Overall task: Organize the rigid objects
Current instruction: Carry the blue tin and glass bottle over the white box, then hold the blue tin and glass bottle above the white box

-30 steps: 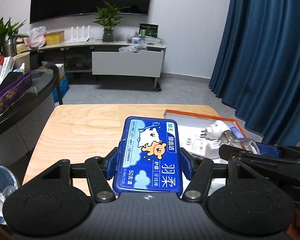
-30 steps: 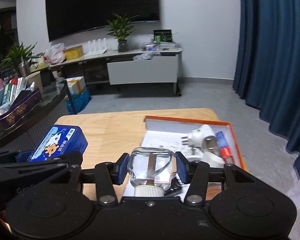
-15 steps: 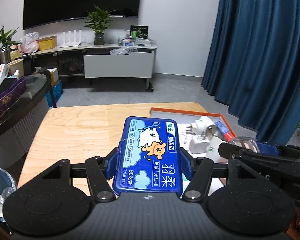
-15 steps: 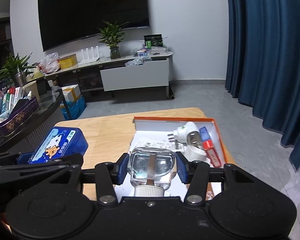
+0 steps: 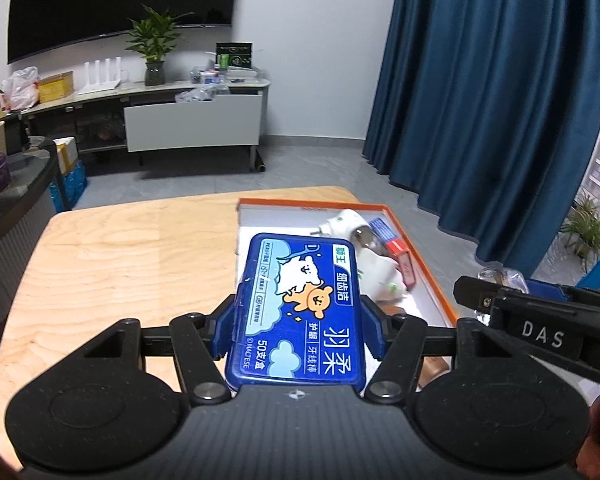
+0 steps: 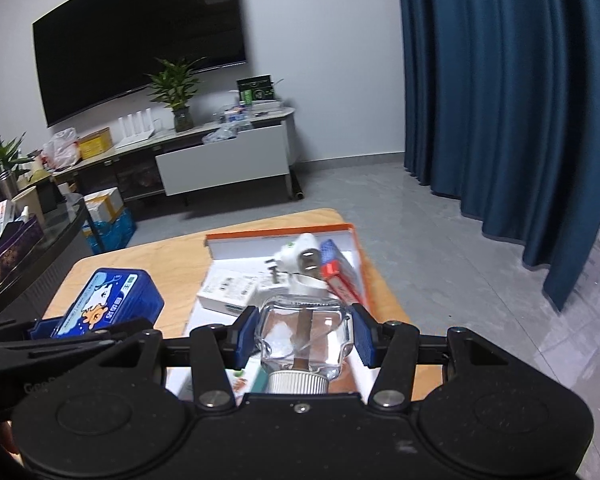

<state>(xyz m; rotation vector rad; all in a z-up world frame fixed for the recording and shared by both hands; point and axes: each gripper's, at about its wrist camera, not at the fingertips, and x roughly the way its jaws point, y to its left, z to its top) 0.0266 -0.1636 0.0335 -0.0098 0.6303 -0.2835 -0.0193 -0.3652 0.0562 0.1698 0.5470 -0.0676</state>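
Note:
My left gripper (image 5: 296, 322) is shut on a blue floss-pick box (image 5: 300, 304) with a cartoon bear, held above the near left part of the orange-rimmed tray (image 5: 424, 268). My right gripper (image 6: 304, 332) is shut on a clear glass bottle (image 6: 303, 330) with a white ribbed cap, held above the tray (image 6: 362, 264). The blue box also shows at the left of the right wrist view (image 6: 108, 300). The tray holds a white plug-in device (image 6: 300, 252), a red and blue packet (image 6: 336, 268) and a white leaflet box (image 6: 230, 290).
The tray lies on the right side of a light wooden table (image 5: 120, 256). A dark counter (image 6: 28, 264) with boxes stands to the left. A TV cabinet (image 5: 192, 120) with a plant is at the far wall. Blue curtains (image 5: 492, 92) hang on the right.
Both grippers have moved right and toward the tray with their objects; the blue box is now over the tray's left part and the bottle over its near end. Grips are unchanged.

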